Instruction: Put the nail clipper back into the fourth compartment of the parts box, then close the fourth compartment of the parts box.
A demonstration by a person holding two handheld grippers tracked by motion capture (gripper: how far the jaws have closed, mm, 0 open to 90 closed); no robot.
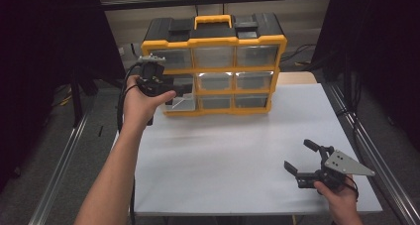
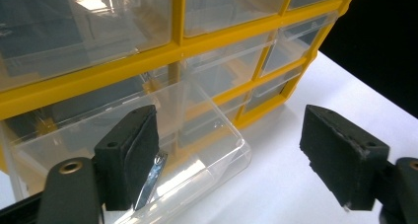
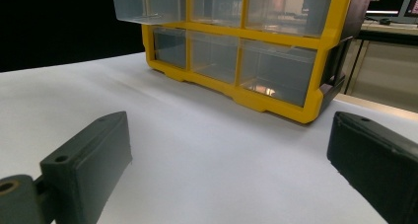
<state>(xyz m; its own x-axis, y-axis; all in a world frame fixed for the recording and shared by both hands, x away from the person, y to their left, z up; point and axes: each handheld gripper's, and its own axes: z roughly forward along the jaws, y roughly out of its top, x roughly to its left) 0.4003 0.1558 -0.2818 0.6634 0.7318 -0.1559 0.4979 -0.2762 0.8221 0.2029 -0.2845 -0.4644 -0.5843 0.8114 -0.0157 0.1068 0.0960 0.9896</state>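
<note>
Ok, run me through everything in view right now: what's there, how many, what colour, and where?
Yellow-and-black plastic drawer cabinet: one, far side of the table, yellow carry handle on top.
Clear plastic drawers: nine, in three rows of three.
Pulled-out clear drawer: one, left column, sticking out toward the left gripper.
White table: one, under the cabinet.
Left gripper: black, at the pulled-out drawer, jaws apart.
Right gripper: black with grey plate, near right of the table, jaws apart.
Hands: two, one on each gripper.
</note>
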